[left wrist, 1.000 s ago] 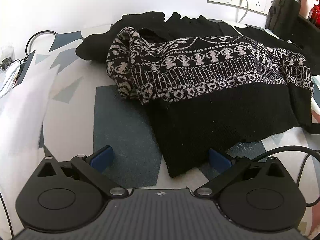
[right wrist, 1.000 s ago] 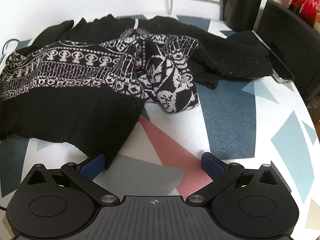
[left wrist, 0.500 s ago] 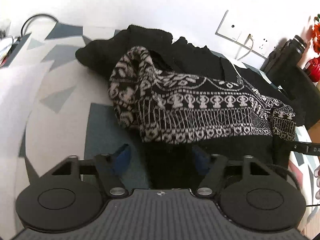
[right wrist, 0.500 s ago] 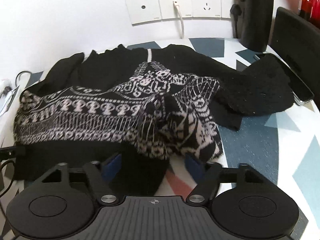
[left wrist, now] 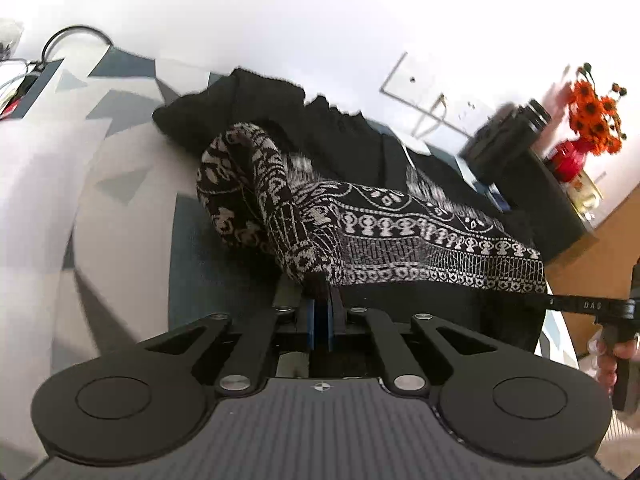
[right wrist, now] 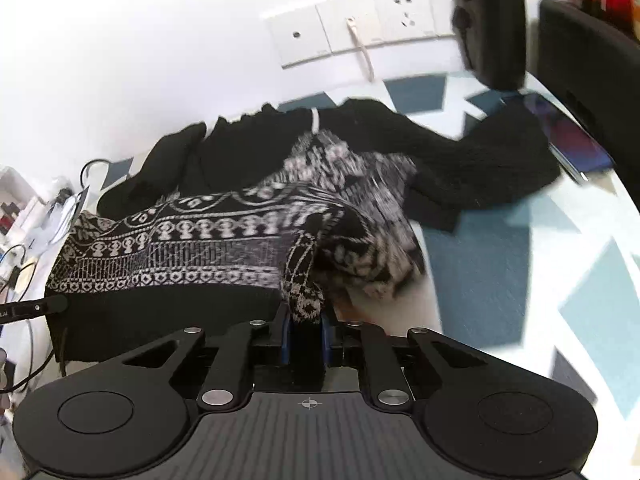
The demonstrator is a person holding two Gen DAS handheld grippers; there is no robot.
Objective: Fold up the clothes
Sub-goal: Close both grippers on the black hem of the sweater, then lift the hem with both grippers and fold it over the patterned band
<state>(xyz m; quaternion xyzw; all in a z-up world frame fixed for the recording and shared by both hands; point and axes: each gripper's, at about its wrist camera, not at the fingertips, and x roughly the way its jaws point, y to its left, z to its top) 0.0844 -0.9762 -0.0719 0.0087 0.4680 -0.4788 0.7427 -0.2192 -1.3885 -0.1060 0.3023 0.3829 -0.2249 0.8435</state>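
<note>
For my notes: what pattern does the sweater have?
The sweater is black with white geometric knit bands, clearest in the right wrist view.

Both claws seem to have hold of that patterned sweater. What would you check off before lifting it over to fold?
1. Left claw shut on sweater hem: ok.
2. Right claw shut on hem: ok.
3. Hem taut between claws: cannot tell.
4. Sleeve laid flat: not ok, bunched.
5. Phone free of cloth: not ok, sleeve lies against it.
6. Bottle out of the fold's path: cannot tell.
</note>
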